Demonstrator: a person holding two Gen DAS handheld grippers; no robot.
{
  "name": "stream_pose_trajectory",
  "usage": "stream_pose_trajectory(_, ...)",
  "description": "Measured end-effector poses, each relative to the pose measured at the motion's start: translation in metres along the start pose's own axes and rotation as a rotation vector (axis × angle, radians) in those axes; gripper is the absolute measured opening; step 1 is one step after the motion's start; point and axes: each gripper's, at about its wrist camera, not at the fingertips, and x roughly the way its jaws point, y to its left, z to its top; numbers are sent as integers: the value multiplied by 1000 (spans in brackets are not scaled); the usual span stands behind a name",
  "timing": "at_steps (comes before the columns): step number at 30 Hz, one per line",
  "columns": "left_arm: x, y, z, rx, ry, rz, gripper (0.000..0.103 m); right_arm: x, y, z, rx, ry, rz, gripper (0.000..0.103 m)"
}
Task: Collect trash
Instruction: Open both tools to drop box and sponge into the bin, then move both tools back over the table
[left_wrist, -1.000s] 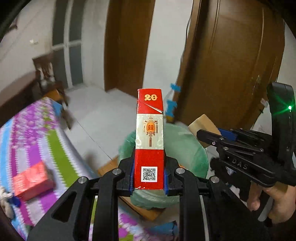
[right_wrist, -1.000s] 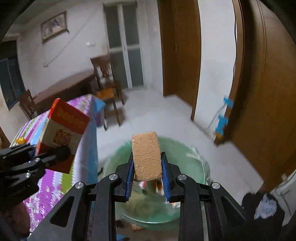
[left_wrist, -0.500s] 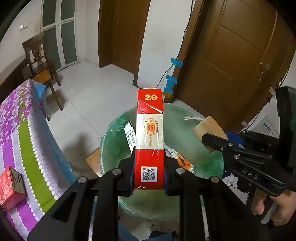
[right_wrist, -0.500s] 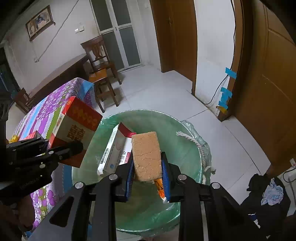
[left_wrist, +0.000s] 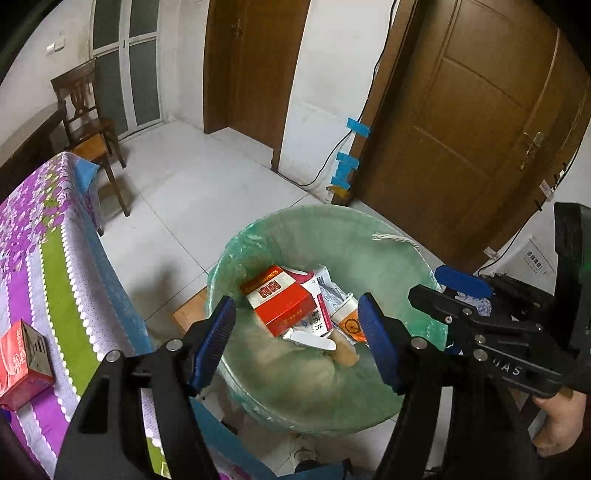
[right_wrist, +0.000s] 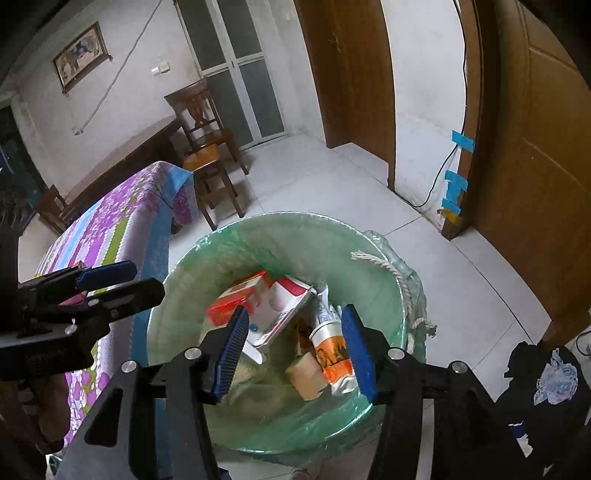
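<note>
I am holding my left gripper (left_wrist: 295, 332) over the green-lined trash bin (left_wrist: 391, 236), its blue-padded fingers (left_wrist: 212, 339) spread wide apart with nothing between them. My right gripper (right_wrist: 293, 352) is hanging over the same bin (right_wrist: 229, 251), its jaws likewise parted and empty. Down inside, I am seeing the red cigarette box (left_wrist: 282, 301) lying tilted on top of a white carton (left_wrist: 319, 314), with an orange-and-white tube (right_wrist: 330, 352) beside it and the tan sponge block (right_wrist: 306, 374) sitting lower in the heap. From the right wrist view the red box (right_wrist: 236, 301) is partly hidden behind my own left finger pad, and the bottom of the bin is too dim for me to sort out the paler scraps there. Each gripper is showing at the edge of the other's view, cut off by the frame. On the floral tabletop (left_wrist: 40, 258) just beside the bin, another red box (left_wrist: 20, 356) is resting near the edge, partly cropped. A wooden chair (right_wrist: 207, 147) is standing beyond the tabletop.
</note>
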Motion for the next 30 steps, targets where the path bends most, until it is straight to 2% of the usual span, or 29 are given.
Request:
stream_pose_trajectory(6,-16,-1,-8,11,-16,7,66,-18,17,-2,-31,-46,-12,57)
stream_pose_trajectory(9,-28,2,-13,3,-29,10,66,-33,31,-5,-55,-86,-27,63)
stream_pose_trajectory(11,-40,7,-18,2,-42,16,66,-43,40,-7,-72,-109,-33,72)
stream_pose_trajectory(13,-51,12,-25,1,-53,23,66,-54,48,-11,-87,-135,-40,76)
stream_pose_trajectory(16,-77,24,-39,-4,-82,41,72,-69,60,-21,-98,-172,-27,80)
stream_pose_trajectory(22,-138,72,-81,-26,-131,91,76,-100,118,-57,-156,-243,116,84)
stream_pose_trajectory(26,-170,122,-106,-55,-117,158,77,-100,163,-73,-205,-213,225,85)
stream_pose_trajectory(30,-214,199,-128,-161,-109,257,77,-88,216,-81,-285,-157,317,85)
